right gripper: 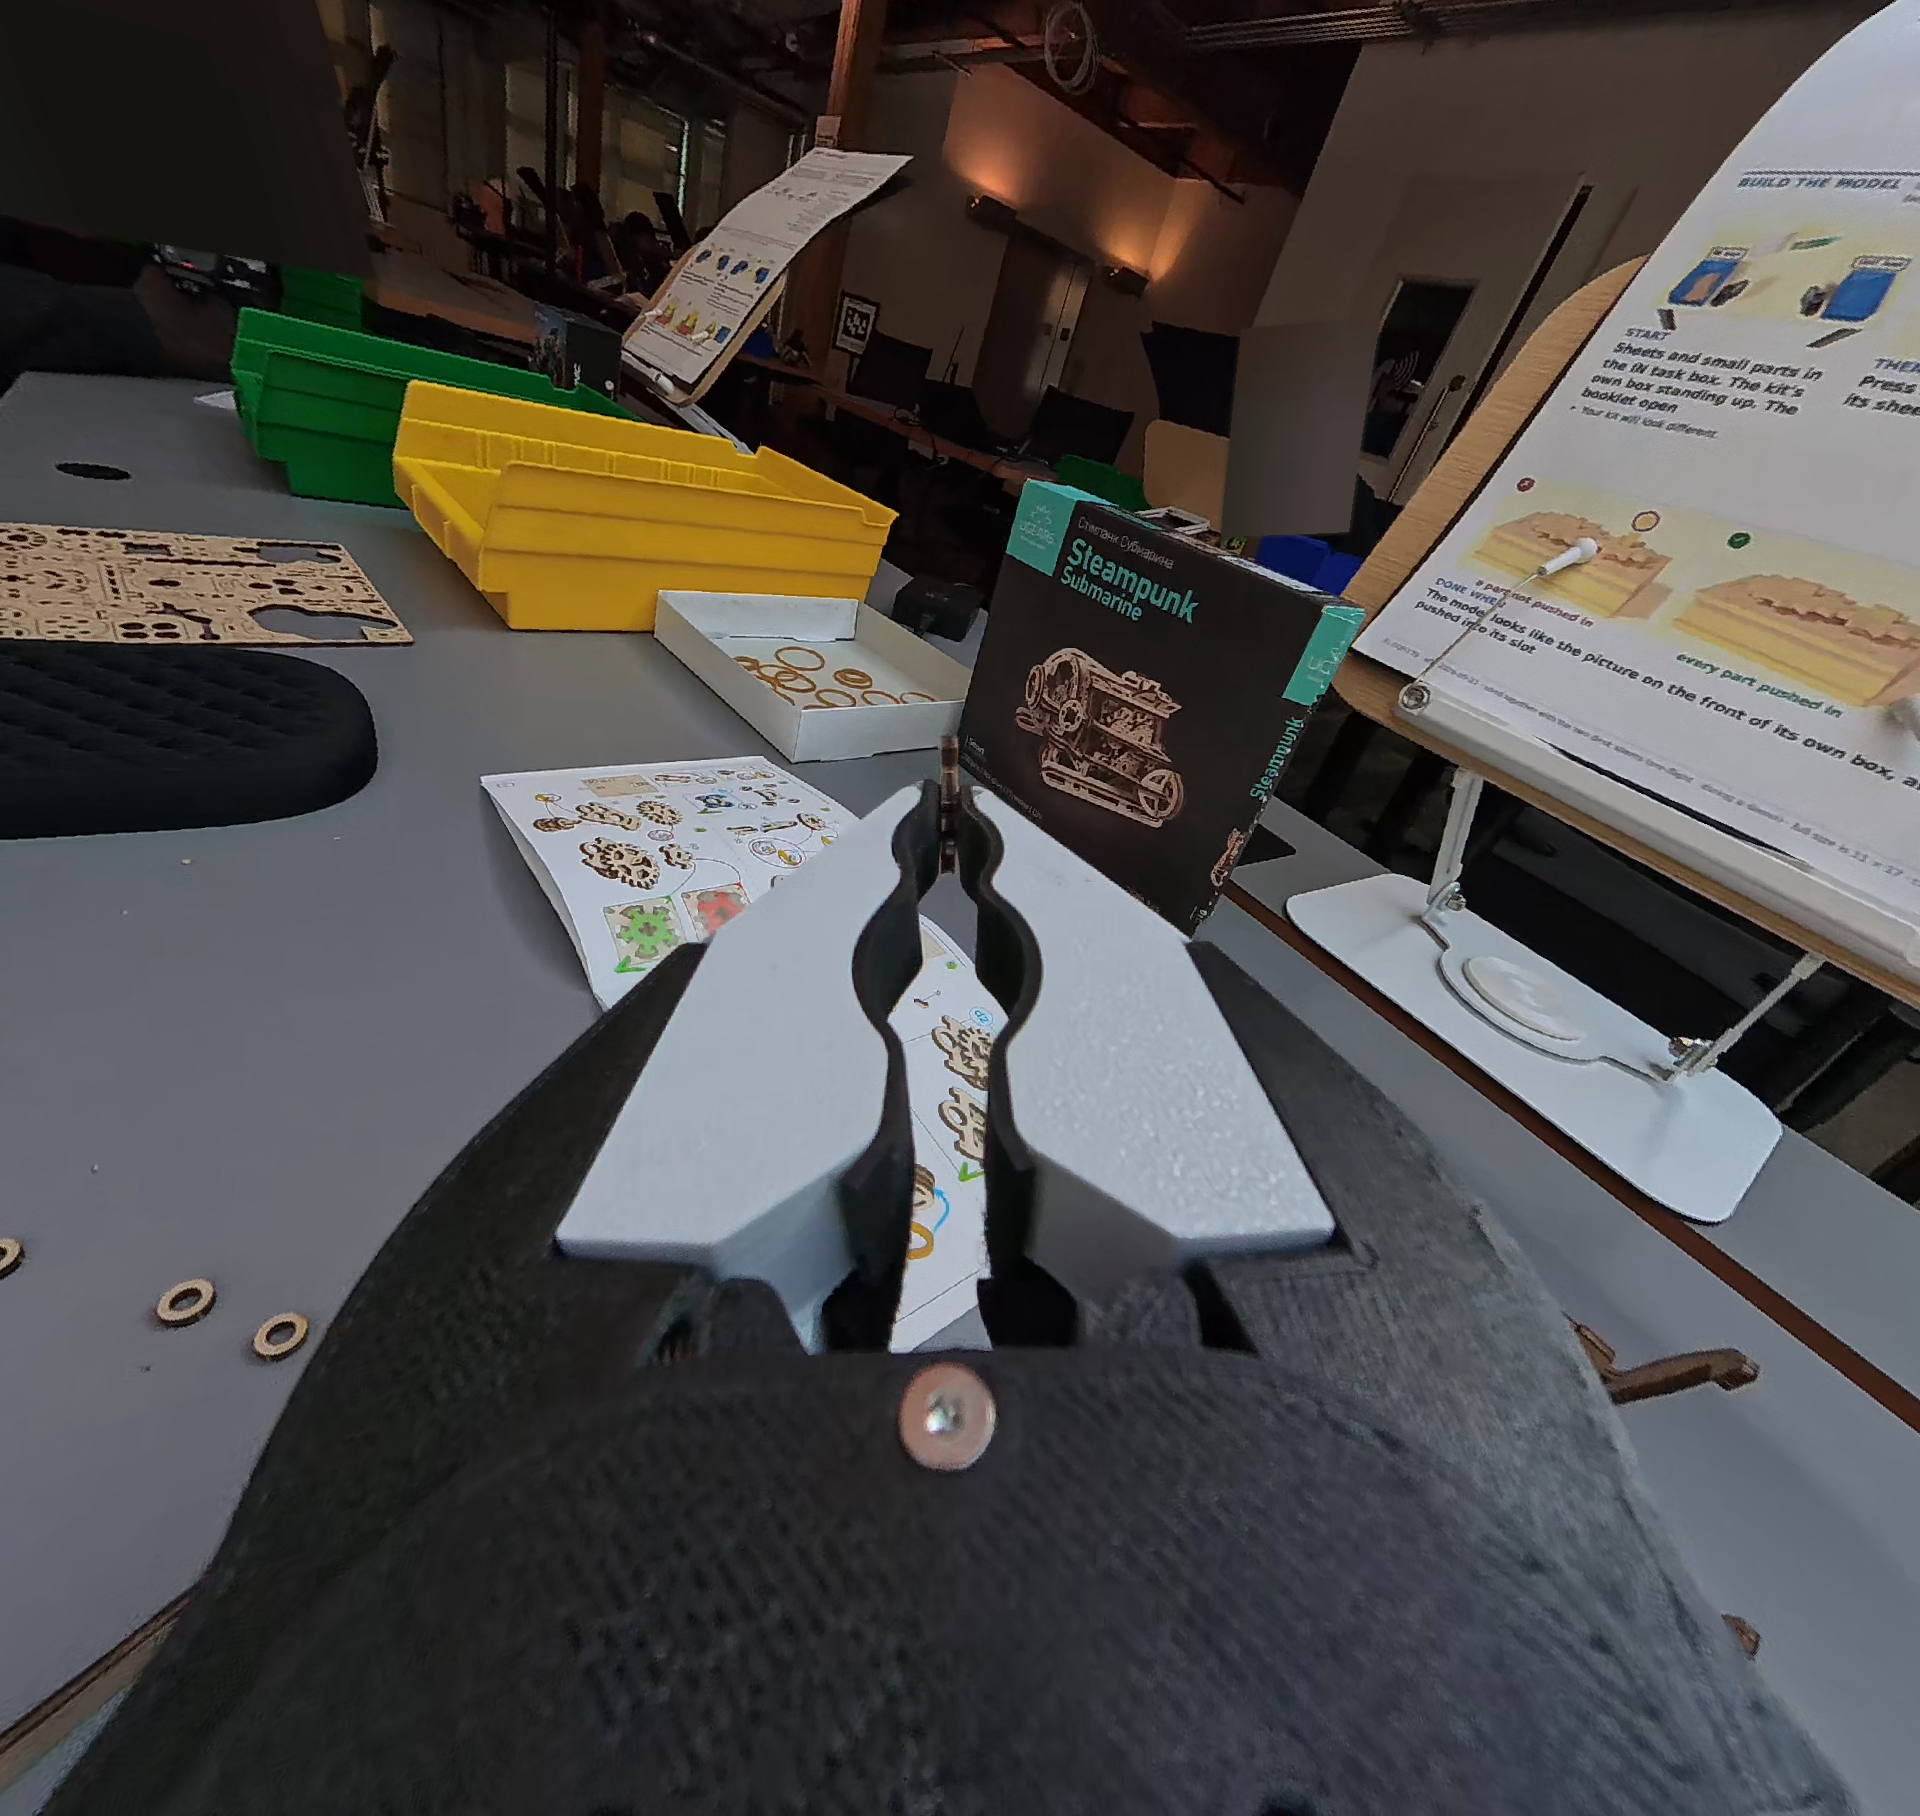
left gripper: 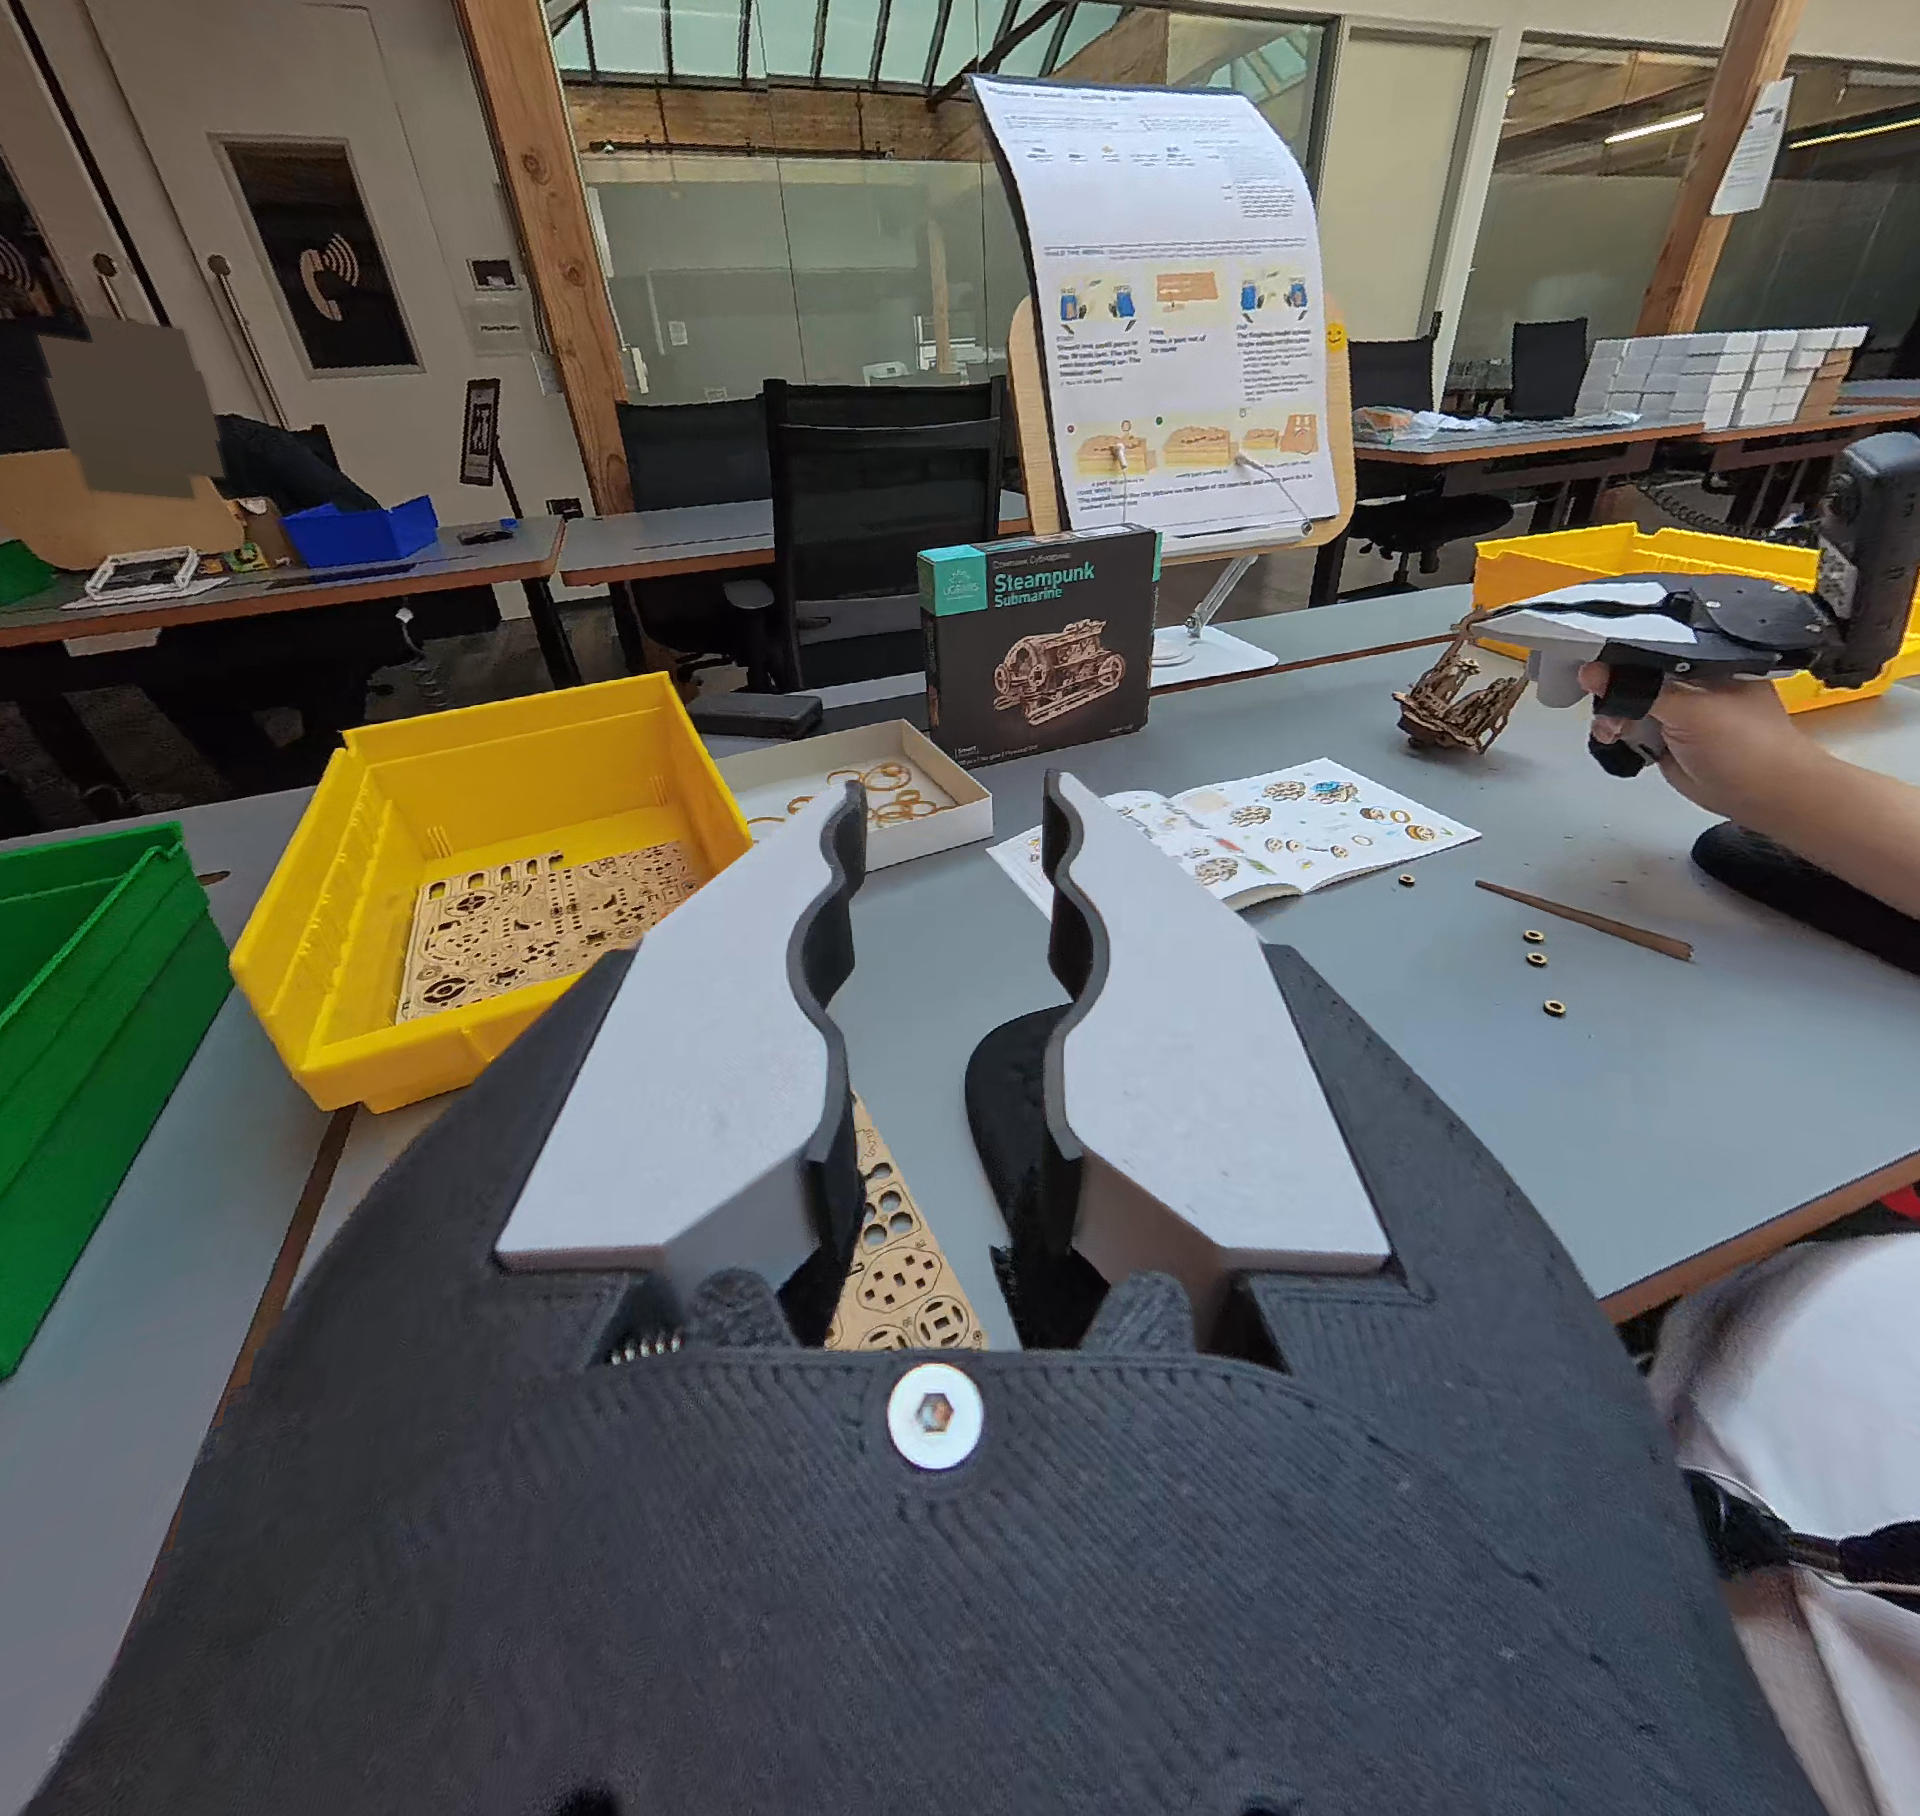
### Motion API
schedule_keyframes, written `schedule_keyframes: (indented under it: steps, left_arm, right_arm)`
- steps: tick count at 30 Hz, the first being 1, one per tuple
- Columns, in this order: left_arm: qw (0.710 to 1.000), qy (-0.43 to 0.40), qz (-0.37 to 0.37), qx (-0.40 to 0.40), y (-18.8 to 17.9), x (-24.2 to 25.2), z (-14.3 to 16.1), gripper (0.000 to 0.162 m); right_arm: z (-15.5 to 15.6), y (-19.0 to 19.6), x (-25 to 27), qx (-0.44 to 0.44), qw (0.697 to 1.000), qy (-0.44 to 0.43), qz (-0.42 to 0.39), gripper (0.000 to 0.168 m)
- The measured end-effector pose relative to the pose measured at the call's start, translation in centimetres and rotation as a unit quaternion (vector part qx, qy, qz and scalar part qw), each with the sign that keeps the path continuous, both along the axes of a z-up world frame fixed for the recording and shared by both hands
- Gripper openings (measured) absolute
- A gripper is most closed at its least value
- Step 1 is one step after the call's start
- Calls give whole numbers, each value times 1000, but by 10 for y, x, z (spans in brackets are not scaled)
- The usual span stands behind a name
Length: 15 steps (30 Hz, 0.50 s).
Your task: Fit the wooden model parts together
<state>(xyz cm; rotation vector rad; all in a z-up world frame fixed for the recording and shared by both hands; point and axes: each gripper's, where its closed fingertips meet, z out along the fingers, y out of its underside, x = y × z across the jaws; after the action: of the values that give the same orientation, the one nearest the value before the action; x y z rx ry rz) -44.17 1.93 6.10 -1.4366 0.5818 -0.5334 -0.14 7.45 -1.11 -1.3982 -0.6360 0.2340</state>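
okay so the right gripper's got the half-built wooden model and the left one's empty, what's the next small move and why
Probably lower the open left gripper toward one of the small wooden rings lying loose on the table and pinch it. The right gripper is shut on the partly built wooden model and holds it tilted near the table, so the model seems ready for a new part, and the left holds nothing.

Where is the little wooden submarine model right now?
In the left wrist view the wooden model is at the far right, pinched in the right gripper and tilted above the grey table, right of the open booklet.
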Motion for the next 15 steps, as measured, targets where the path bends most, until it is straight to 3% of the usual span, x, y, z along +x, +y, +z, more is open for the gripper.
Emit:
schedule_keyframes:
  steps: [9, 15]
  left_arm:
    - [998, -8, 56, -7, 5, -36, -1, 31]
    - [986, 56, 136, -84, 31, -76, -43, 31]
  right_arm:
    - [-15, 6, -6, -7, 998, -61, -18, 0]
    - [-15, 6, -6, -3, 997, -68, -22, 0]
